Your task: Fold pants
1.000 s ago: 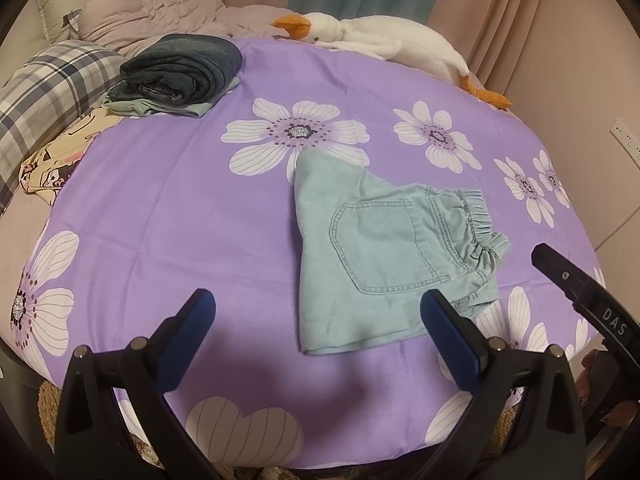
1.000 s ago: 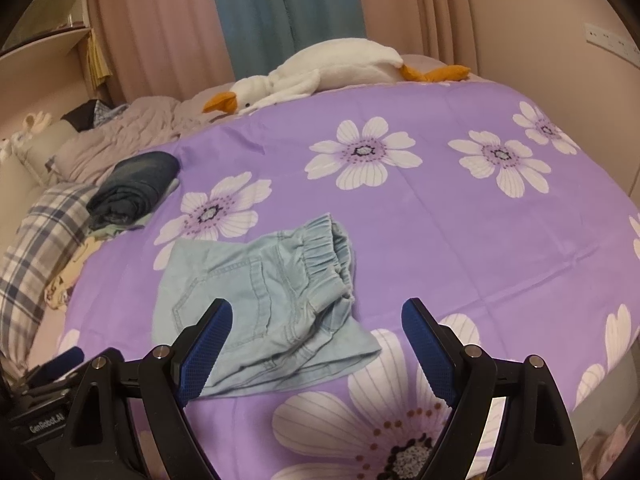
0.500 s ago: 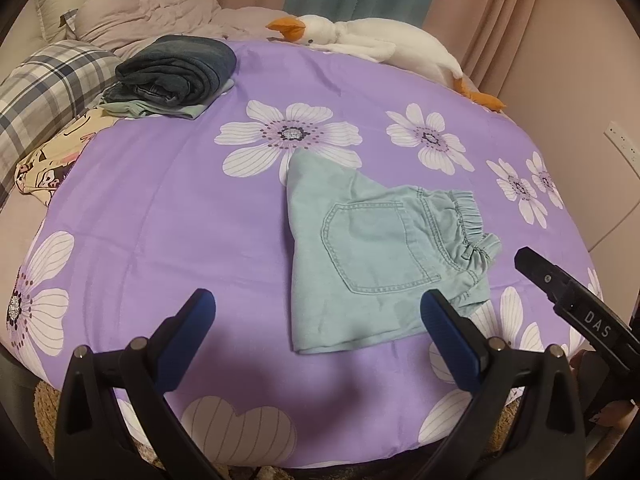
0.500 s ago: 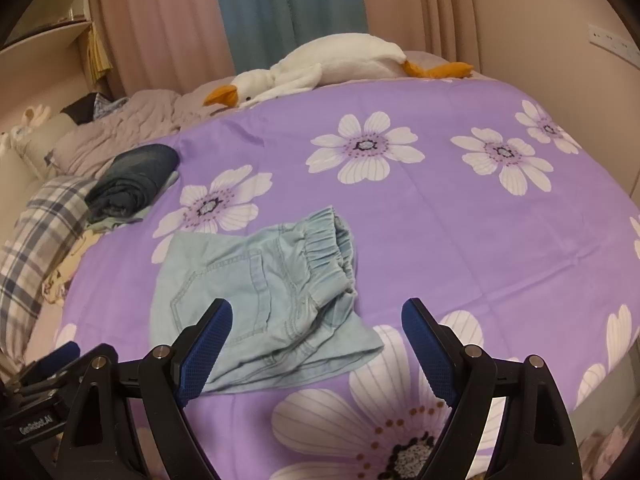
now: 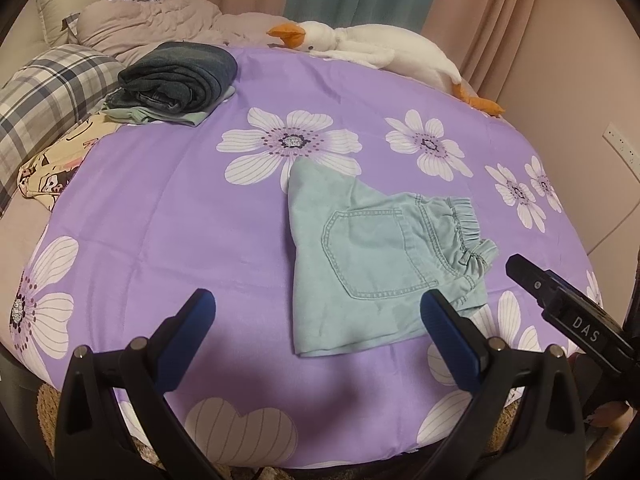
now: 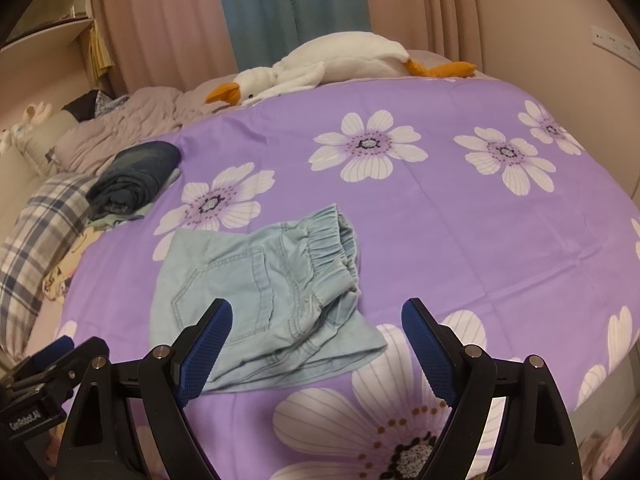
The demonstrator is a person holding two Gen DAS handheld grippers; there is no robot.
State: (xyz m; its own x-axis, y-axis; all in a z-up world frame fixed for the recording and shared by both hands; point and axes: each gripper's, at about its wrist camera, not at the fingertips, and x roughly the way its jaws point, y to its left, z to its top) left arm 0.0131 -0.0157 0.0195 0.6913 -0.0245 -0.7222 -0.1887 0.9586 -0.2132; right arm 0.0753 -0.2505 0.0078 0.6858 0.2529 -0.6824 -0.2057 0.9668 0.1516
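I find the pants (image 5: 372, 264) folded compact near the bed's (image 5: 160, 208) front edge; left tool (image 5: 318, 332) and right tool (image 6: 316, 344) both wide, empty.

Both cameras hang over the near edge of the bed (image 5: 168, 208), looking down and across the purple flowered cover toward the curtains (image 6: 280, 12) behind it. The left wrist view sits further left, with the folded pants (image 5: 372, 264) right of its centre; the right wrist view sits further right, with the pants (image 6: 260, 292) left of centre and close below. Both share the pants, the plush goose (image 5: 376, 50) and the dark folded pile (image 6: 132, 178). Each glimpses the other gripper at its frame edge.
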